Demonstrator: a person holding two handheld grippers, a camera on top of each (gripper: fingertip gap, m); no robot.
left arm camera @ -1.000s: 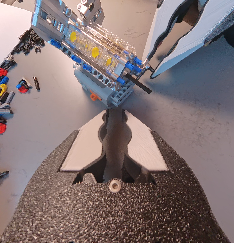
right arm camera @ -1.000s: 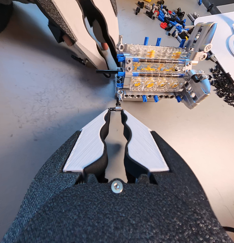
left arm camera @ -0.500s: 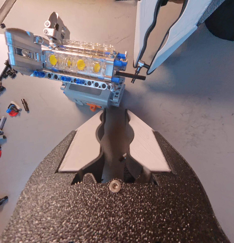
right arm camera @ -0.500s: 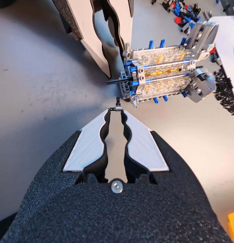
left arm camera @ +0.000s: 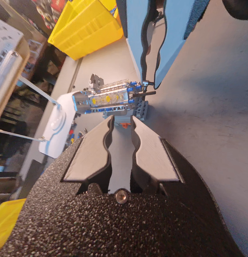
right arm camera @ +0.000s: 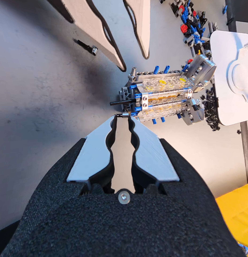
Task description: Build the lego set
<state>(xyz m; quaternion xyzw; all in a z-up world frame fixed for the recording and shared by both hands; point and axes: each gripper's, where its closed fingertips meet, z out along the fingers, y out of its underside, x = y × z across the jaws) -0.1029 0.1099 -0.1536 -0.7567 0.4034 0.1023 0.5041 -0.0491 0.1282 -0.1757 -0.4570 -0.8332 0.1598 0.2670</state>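
A scuffed matte grey tabletop [right arm camera: 51, 90] fills both views, with yellow plastic bins [left arm camera: 85, 30] at upper left. The right gripper [right arm camera: 121, 116] pinches a small grey-and-black connector piece [right arm camera: 122, 115] beside the grey, clear and blue brick engine model [right arm camera: 162, 96] at centre. The left gripper [left arm camera: 122, 118] gapes, holding nothing, just before the model.

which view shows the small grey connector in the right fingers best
The left wrist view: the small grey connector shows side-on, pinched at the right gripper tips by the brick engine model. The right wrist view shows it end-on, partly hidden.
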